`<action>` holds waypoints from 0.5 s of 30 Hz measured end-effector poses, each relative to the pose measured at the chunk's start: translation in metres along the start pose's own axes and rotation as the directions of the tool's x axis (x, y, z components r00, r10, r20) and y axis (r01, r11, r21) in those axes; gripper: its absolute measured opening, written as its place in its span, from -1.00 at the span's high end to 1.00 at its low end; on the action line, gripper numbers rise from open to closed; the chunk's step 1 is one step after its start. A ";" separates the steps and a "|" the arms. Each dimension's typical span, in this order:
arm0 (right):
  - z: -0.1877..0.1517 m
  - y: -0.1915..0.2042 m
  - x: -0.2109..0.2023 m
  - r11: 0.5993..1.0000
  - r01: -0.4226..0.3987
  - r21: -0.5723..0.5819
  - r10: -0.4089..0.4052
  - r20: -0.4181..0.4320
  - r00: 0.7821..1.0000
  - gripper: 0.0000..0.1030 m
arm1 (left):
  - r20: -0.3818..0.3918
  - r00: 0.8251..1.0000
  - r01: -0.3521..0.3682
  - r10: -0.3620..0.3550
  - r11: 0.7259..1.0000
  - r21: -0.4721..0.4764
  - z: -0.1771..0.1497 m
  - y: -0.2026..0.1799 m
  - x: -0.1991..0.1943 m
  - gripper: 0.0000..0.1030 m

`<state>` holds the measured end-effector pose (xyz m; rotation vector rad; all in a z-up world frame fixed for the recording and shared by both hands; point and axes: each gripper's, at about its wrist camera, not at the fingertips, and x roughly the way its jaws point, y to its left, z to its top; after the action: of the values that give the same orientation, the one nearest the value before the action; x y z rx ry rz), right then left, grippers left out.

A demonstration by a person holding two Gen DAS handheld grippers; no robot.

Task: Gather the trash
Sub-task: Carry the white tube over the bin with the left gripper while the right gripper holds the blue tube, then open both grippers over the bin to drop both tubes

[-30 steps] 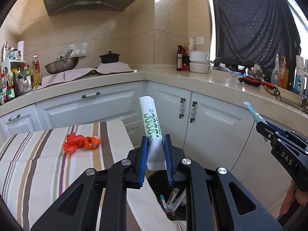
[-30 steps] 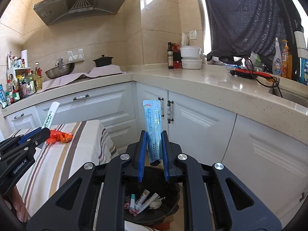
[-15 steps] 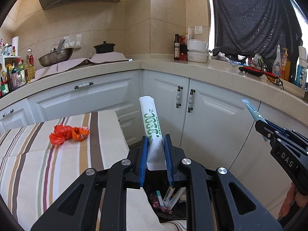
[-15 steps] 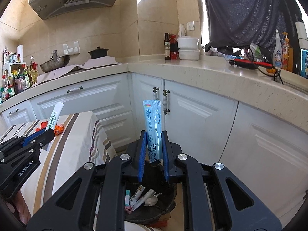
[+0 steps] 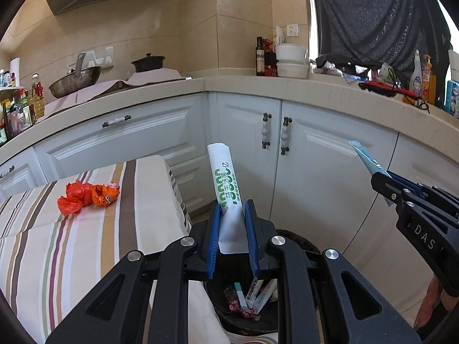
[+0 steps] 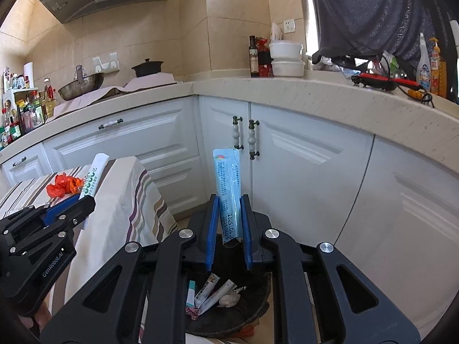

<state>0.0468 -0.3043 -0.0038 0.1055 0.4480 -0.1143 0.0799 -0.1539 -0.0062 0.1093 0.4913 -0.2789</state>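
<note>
My left gripper (image 5: 232, 215) is shut on a white sachet with green print (image 5: 225, 177), held upright above a dark trash bin (image 5: 298, 246) that holds several wrappers. My right gripper (image 6: 229, 206) is shut on a light blue sachet (image 6: 228, 177), also above the bin (image 6: 258, 295). Each gripper shows in the other's view: the right one at the right edge (image 5: 384, 182), the left one at the lower left (image 6: 83, 200). Crumpled orange wrappers (image 5: 86, 196) lie on the striped tablecloth (image 5: 57, 243).
White corner cabinets (image 5: 315, 157) stand right behind the bin. The table with the striped cloth (image 6: 120, 200) is to the left of the bin. The counter above carries a wok (image 5: 74, 81), a black pot (image 5: 147, 63), bottles and containers.
Both grippers have lowered and tilted down toward the bin, each still holding its sachet. The bin and its wrappers show more fully beneath the fingers.
</note>
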 end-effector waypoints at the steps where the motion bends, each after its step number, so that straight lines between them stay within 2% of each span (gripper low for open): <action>1: -0.001 0.000 0.004 1.000 0.001 0.001 -0.001 -0.007 1.000 0.70 | -0.009 1.000 -0.001 0.001 1.000 0.001 -0.001 -0.001 0.004 0.63; 10: -0.011 0.001 0.033 1.000 0.001 0.015 -0.001 -0.044 0.999 0.68 | -0.093 0.996 0.007 -0.007 1.000 -0.005 -0.006 -0.001 0.030 0.59; 11: -0.012 0.001 0.037 1.000 -0.005 0.017 0.006 -0.052 0.999 0.62 | -0.103 0.995 0.009 -0.010 1.000 -0.007 -0.006 -0.001 0.032 0.55; 12: -0.013 0.001 0.041 1.000 -0.007 0.018 0.008 -0.061 0.998 0.40 | -0.112 0.994 0.007 -0.008 1.000 -0.011 -0.006 0.000 0.035 0.41; 13: -0.014 0.001 0.044 1.000 -0.003 0.018 0.004 -0.062 0.998 0.30 | -0.115 0.993 0.005 -0.007 1.000 -0.018 -0.005 0.001 0.035 0.28; 14: -0.016 0.002 0.047 1.000 0.003 0.019 -0.001 -0.063 0.998 0.18 | -0.115 0.993 0.005 -0.007 1.000 -0.023 -0.006 0.001 0.036 0.25; 15: -0.016 0.002 0.049 1.000 0.001 0.020 0.000 -0.067 0.998 0.18 | -0.114 0.993 0.004 -0.007 1.000 -0.031 -0.006 0.003 0.036 0.22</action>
<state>0.0838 -0.3044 -0.0395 0.1287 0.5142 -0.1162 0.1083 -0.1588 -0.0281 0.0947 0.6093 -0.2713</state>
